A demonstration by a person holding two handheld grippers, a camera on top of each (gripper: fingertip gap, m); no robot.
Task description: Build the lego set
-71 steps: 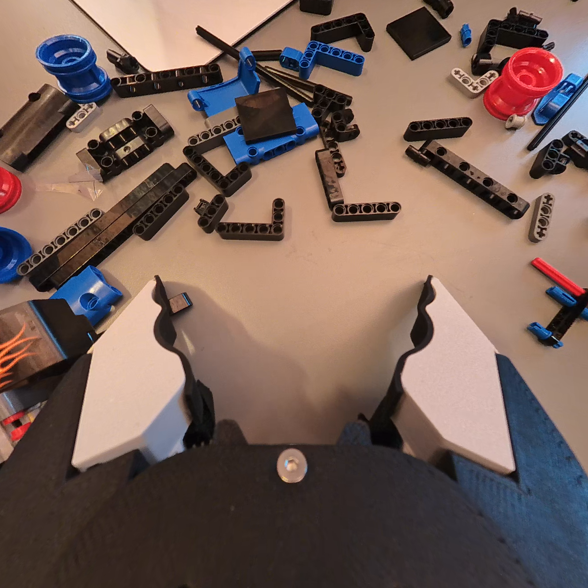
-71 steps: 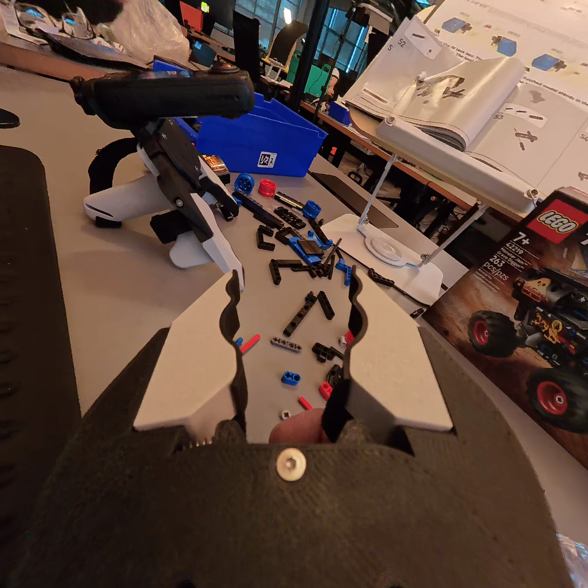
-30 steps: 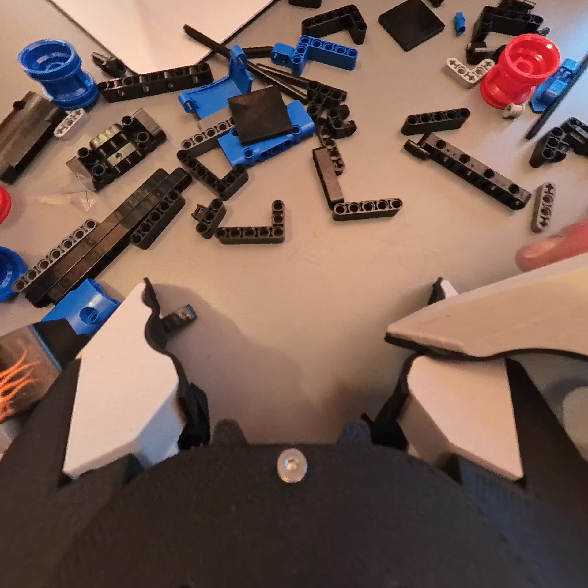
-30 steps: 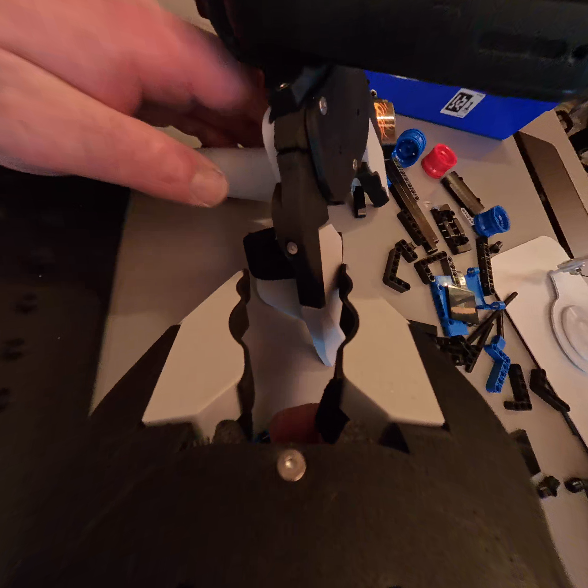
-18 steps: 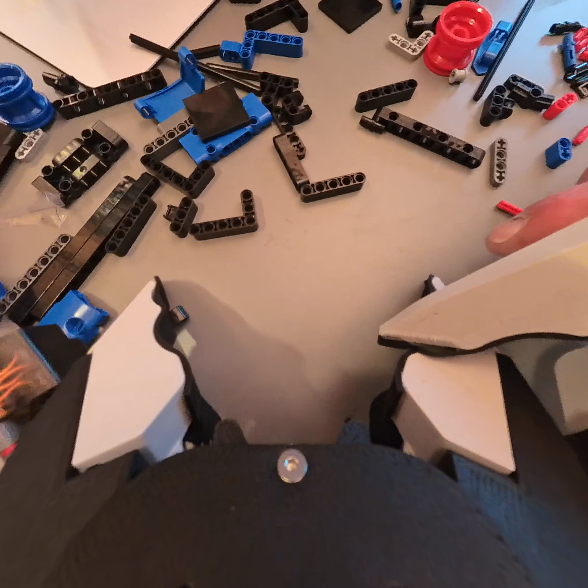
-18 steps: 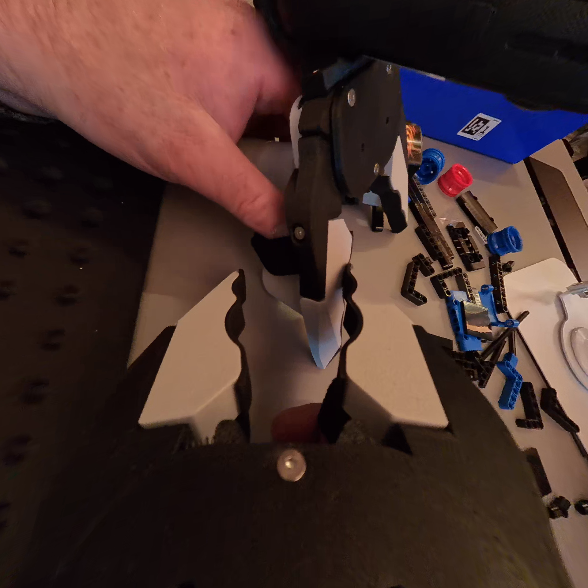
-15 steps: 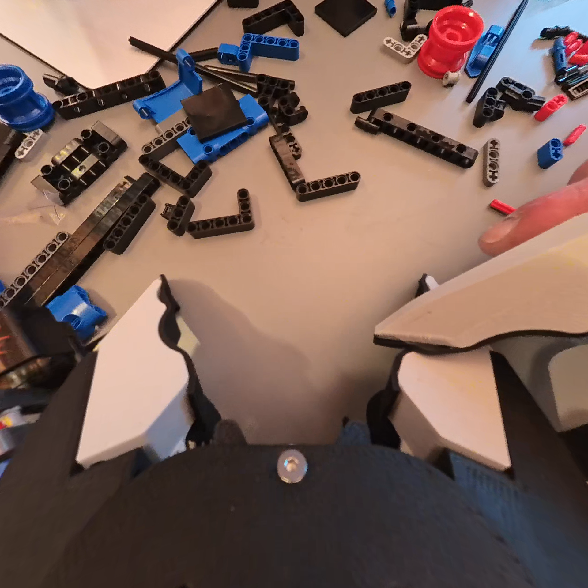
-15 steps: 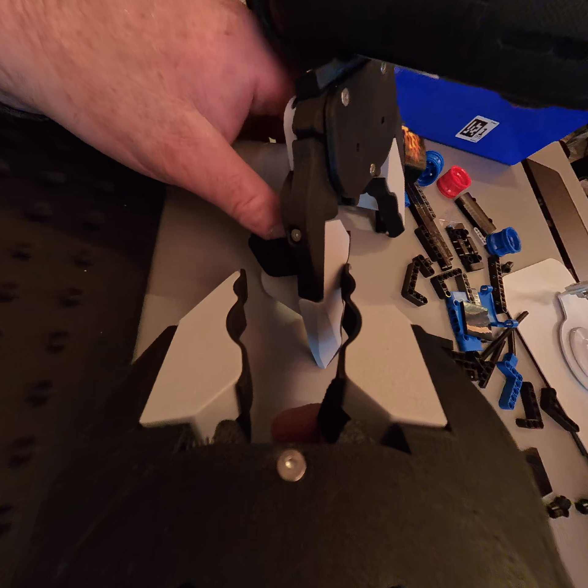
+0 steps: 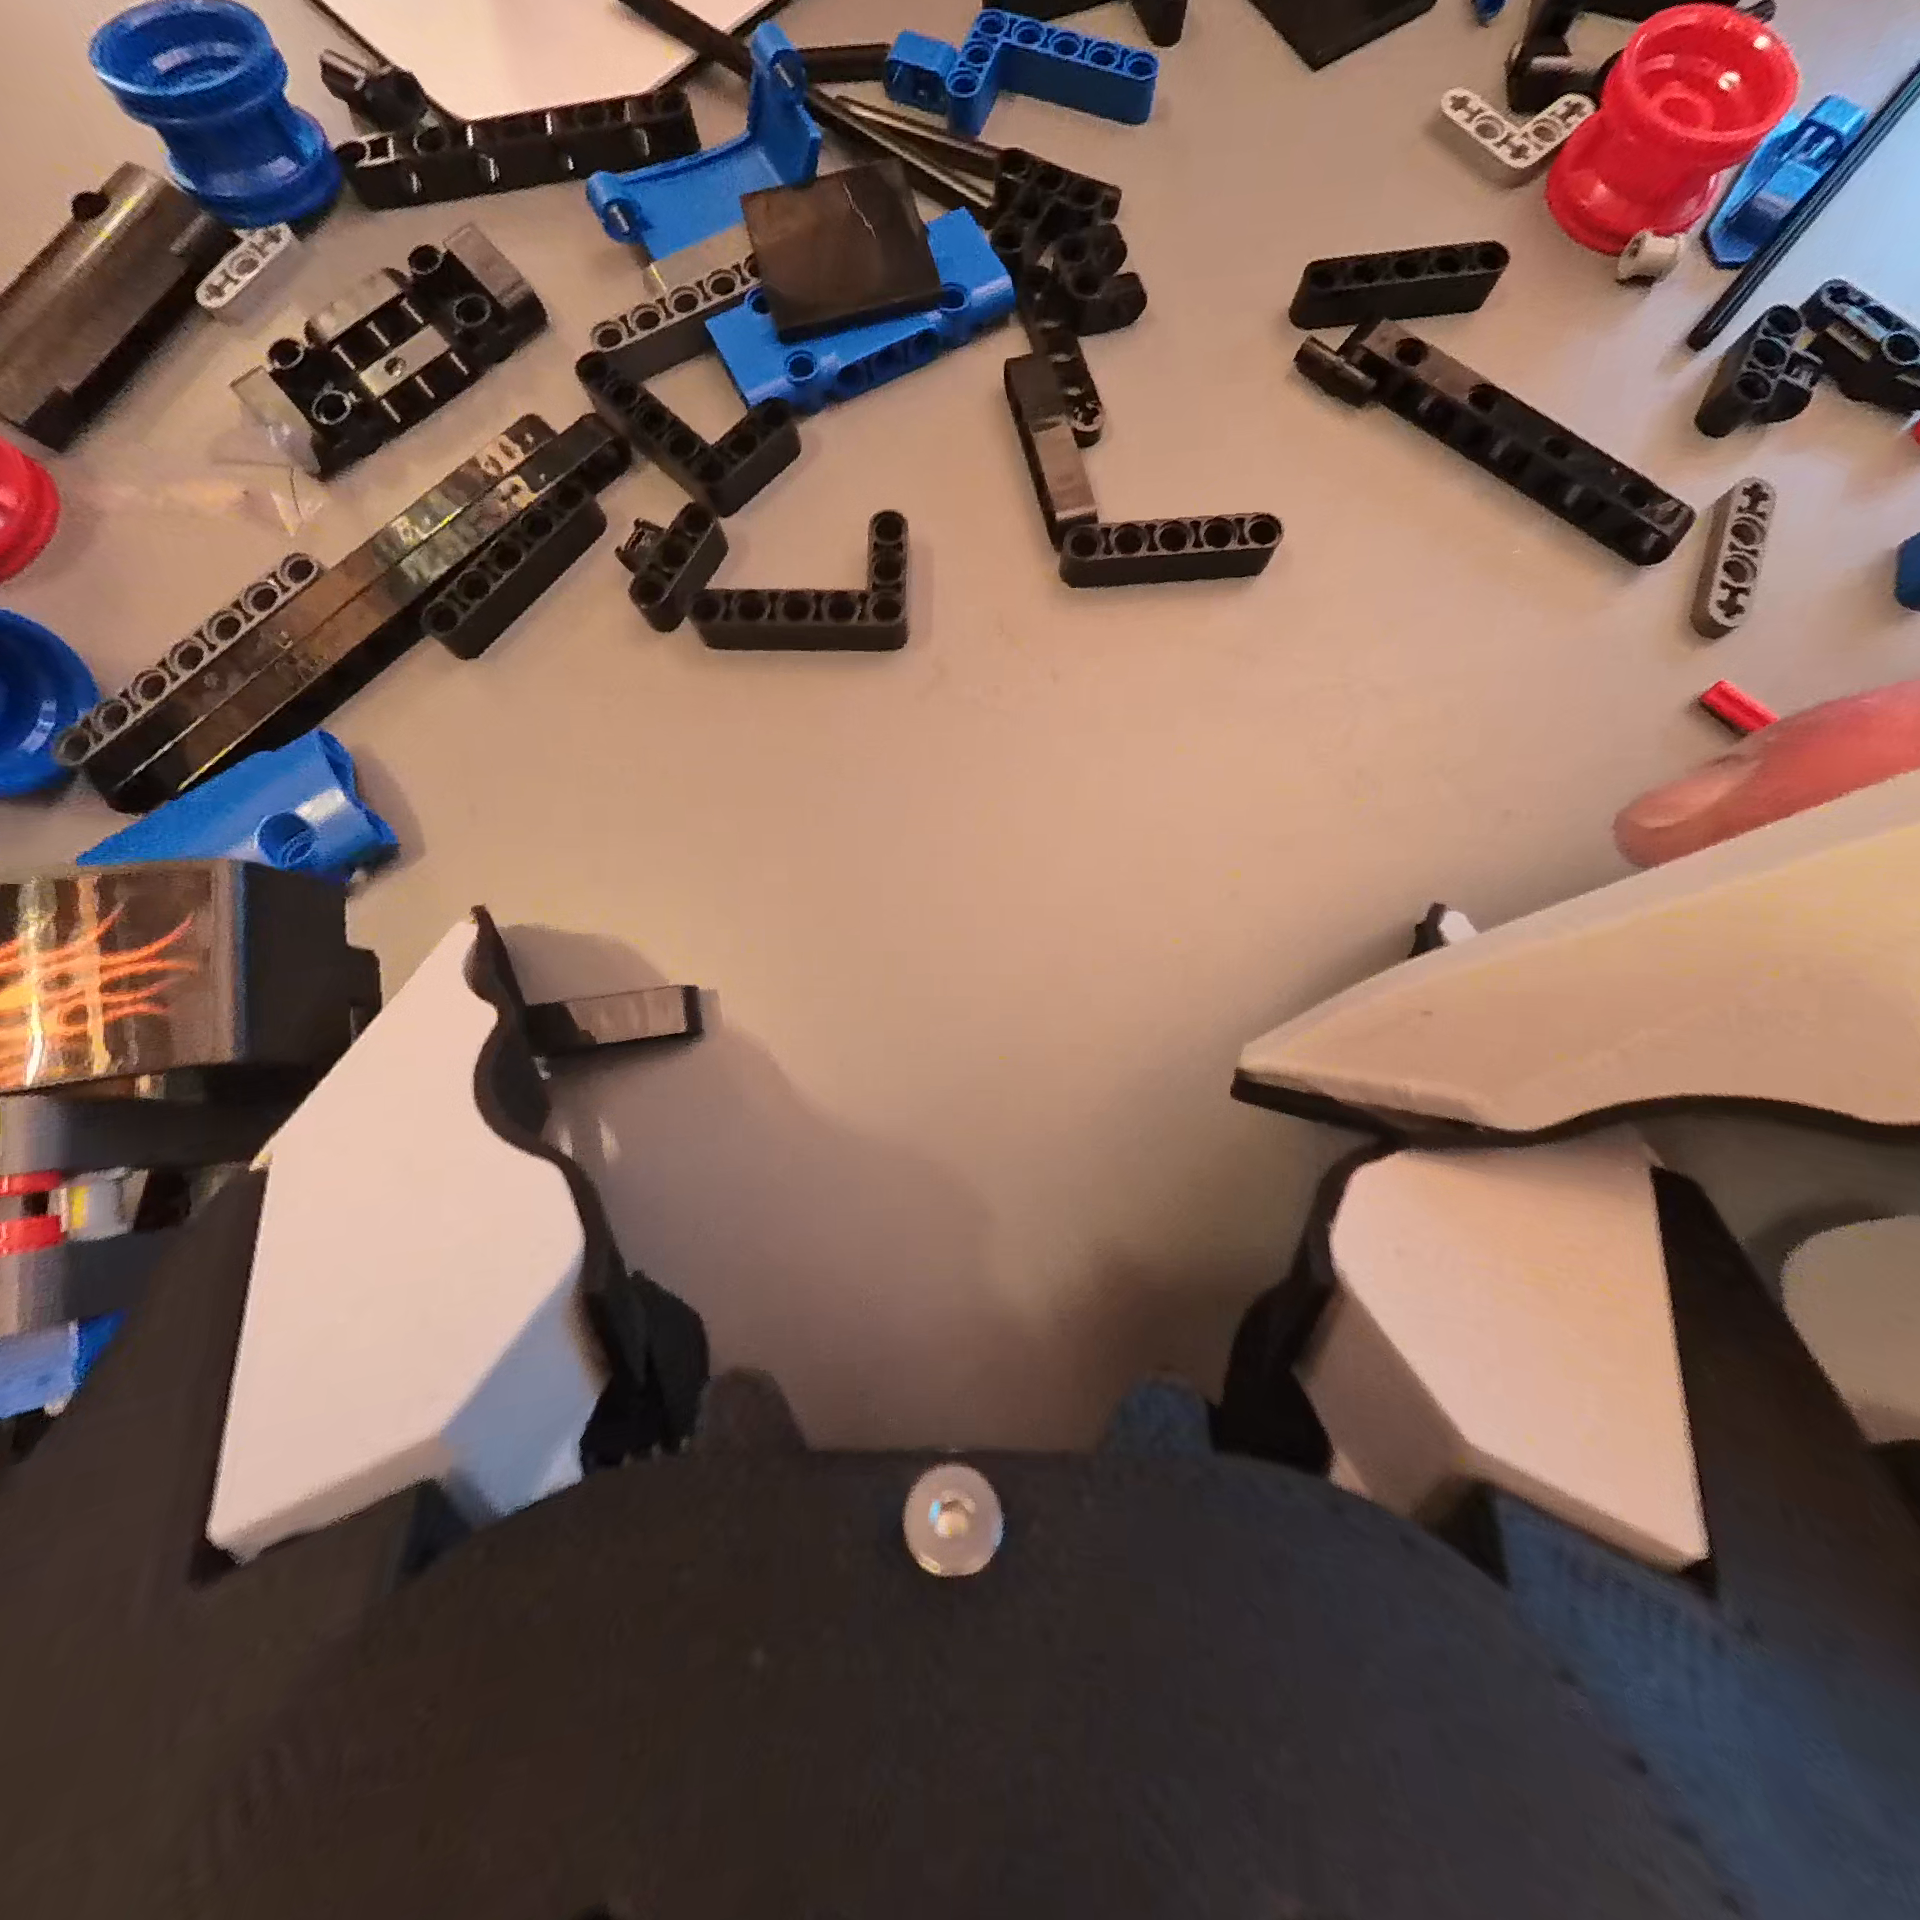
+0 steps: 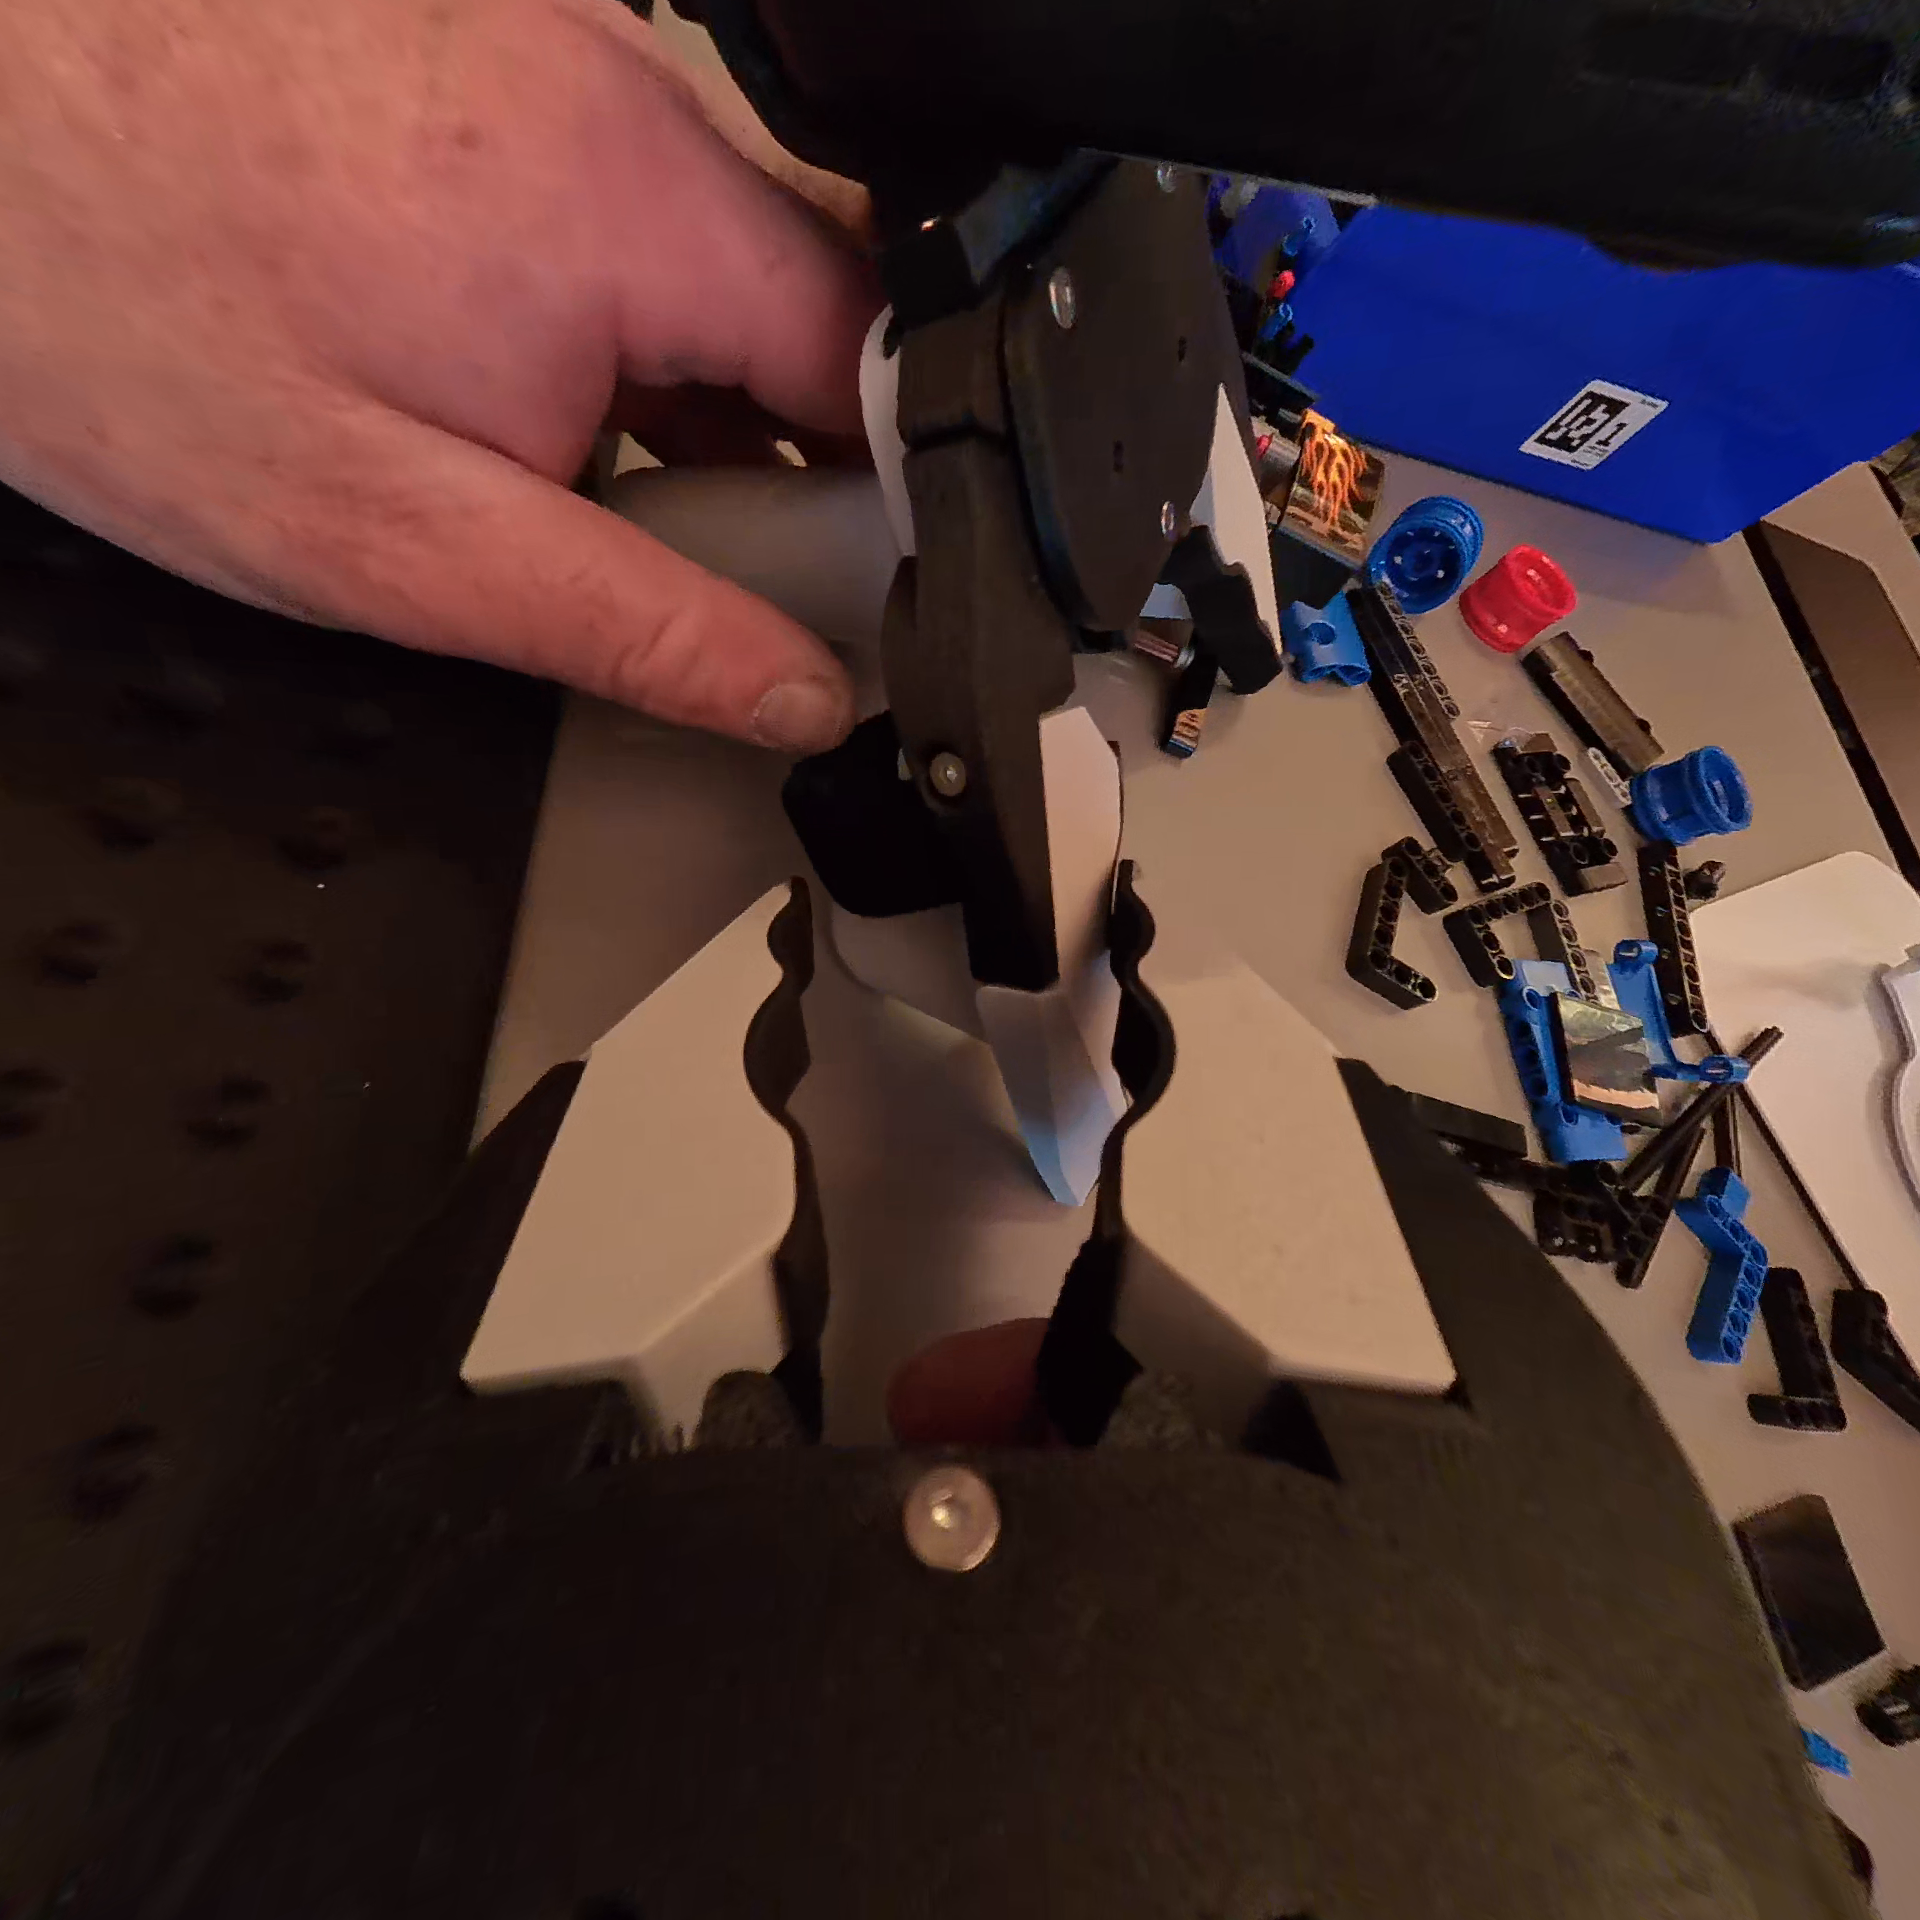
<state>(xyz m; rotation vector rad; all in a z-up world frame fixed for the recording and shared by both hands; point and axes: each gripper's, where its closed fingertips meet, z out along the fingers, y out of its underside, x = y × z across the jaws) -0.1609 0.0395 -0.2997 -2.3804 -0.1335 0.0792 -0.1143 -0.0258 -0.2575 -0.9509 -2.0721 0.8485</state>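
the left gripper (image 9: 956,987) hangs spread and empty over bare table (image 9: 1039,790), probably being readied for a pick. the right gripper (image 10: 961,997), half spread and holding nothing, has the left's fingertip (image 10: 1049,1091) between its fingers. the loose lego pieces (image 9: 800,582) lie scattered ahead.

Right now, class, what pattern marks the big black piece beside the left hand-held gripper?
Orange flame-like streaks on the black piece, clearest in the left wrist view.
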